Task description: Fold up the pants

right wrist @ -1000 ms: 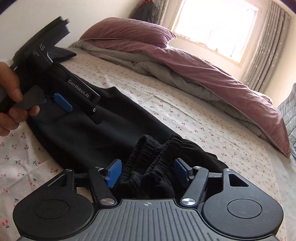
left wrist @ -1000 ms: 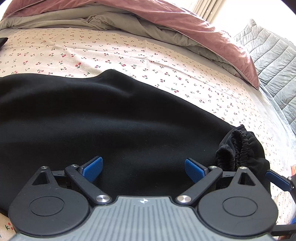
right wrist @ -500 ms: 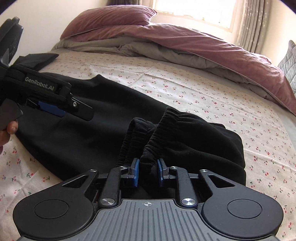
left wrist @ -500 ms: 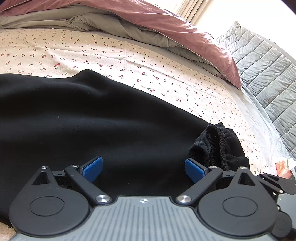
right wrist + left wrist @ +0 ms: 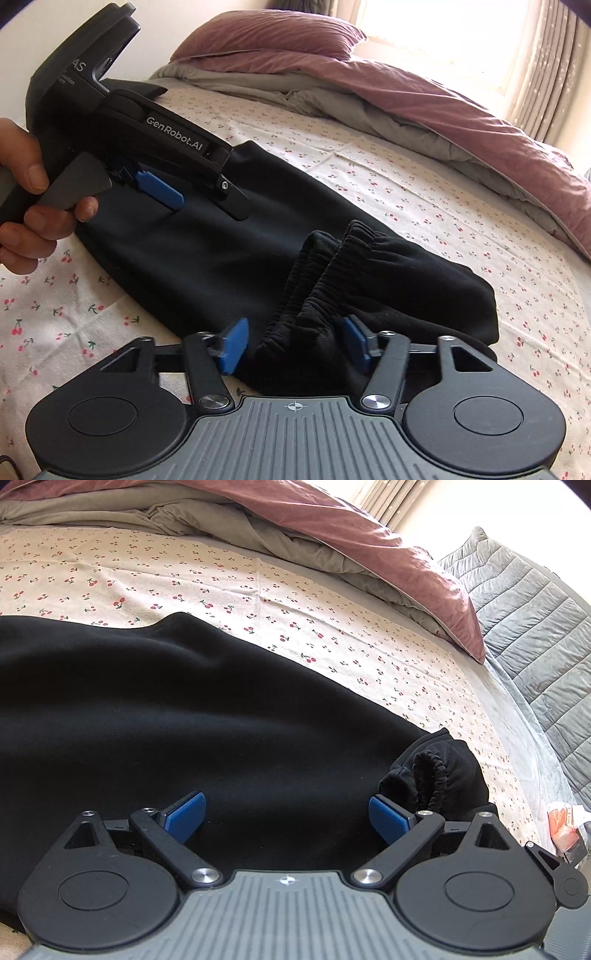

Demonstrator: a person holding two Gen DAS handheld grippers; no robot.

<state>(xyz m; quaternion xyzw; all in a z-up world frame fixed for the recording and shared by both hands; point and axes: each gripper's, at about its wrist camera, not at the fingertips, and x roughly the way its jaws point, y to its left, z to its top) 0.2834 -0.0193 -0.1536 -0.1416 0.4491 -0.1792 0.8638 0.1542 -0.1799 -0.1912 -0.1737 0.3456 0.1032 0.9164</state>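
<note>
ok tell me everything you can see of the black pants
The black pants lie on the cherry-print bedsheet, made of soft, matte, fleece-like fabric. The broad part lies mostly flat with gentle ripples. The gathered elastic waistband is bunched up in ridges at one end. It sits between the blue pads of the right gripper, whose jaws are opening. The left gripper hovers open over the flat part.

Pants (image 5: 207, 258) on bed sheet (image 5: 424, 192), waistband (image 5: 317, 288) nearest (right view), duvet (image 5: 424, 99) behind
</note>
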